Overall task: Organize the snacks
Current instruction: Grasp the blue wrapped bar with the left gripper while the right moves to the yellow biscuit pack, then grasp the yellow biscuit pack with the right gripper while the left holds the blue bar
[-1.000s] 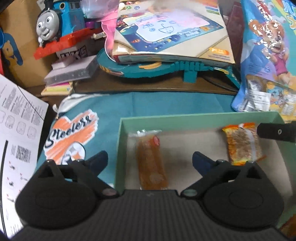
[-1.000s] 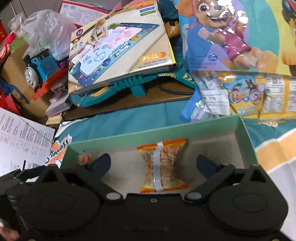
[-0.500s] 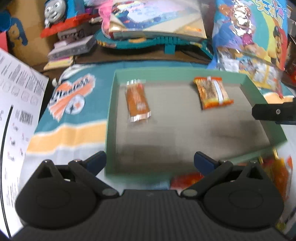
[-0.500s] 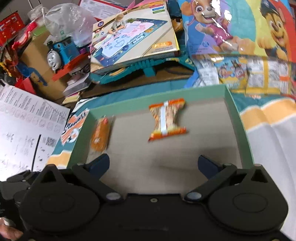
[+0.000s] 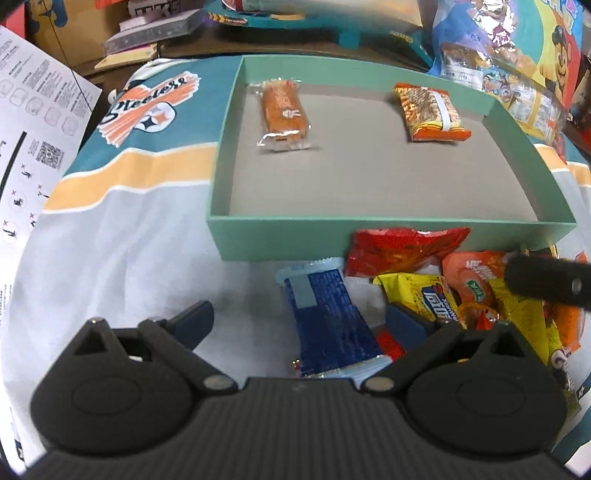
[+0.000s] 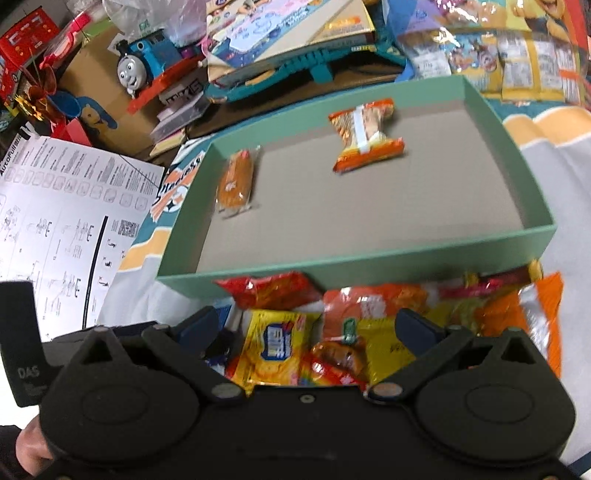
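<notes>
I see a blue toy train point(image 6: 142, 62) at the upper left of the right wrist view, sitting on a red base. Right of it, along the top, lies a drawing-mat box point(image 6: 288, 33) on a teal toy point(image 6: 314, 68). A printed sheet point(image 6: 62, 221) fills the left edge. Under everything spreads a teal, orange and white cloth point(image 5: 122, 206) with a logo point(image 5: 147, 107). Cartoon bags point(image 5: 517, 55) crowd the upper right.

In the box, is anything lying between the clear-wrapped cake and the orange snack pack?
No. Both wrist views show only bare grey floor of the green box between the clear-wrapped cake and the orange snack pack.
</notes>
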A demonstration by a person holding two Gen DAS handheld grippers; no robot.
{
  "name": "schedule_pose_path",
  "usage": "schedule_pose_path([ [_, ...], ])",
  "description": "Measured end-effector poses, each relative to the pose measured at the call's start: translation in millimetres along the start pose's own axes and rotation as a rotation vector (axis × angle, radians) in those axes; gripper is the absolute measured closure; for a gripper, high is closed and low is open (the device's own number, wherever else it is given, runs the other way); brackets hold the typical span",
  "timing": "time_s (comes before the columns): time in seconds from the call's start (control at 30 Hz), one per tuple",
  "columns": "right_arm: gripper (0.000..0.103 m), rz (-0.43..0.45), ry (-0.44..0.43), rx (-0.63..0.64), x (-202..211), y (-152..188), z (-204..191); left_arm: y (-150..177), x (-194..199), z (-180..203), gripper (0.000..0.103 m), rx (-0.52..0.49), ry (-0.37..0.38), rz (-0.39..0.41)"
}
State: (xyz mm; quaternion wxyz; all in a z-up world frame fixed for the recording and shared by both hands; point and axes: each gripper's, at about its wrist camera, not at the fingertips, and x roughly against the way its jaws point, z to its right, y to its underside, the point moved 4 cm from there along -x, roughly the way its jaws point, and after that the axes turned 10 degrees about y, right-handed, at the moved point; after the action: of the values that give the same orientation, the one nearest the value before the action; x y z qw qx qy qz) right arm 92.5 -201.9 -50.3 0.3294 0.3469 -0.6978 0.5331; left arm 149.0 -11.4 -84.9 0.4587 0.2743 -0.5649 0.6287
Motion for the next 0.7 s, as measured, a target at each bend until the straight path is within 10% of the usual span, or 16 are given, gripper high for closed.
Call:
schedule_pose_path([
  [0.1,0.0,-0.003,0.009,-0.002,-2.3,0.7,-3.3,3.2,-5.8,-2.8,0.024,0.013,0.017,-0.009],
  [0.2,0.007,-0.003,0.019,0.008,-4.4,1.9,-7.9,8.9,-7.1,-9.4,0.064,0.021,0.054,-0.008],
  [0.33,0.025,-0.001,0.024,0.048,-9.3,3.8,-20.7,14.5,-0.5,-21.3,0.064,0.006,0.041,0.015],
  [0.7,0.025,-0.09,0.061,0.143,-52.4,13.8,-60.4,26.4,10.2,-62.1,0.059,0.057,0.012,0.034],
])
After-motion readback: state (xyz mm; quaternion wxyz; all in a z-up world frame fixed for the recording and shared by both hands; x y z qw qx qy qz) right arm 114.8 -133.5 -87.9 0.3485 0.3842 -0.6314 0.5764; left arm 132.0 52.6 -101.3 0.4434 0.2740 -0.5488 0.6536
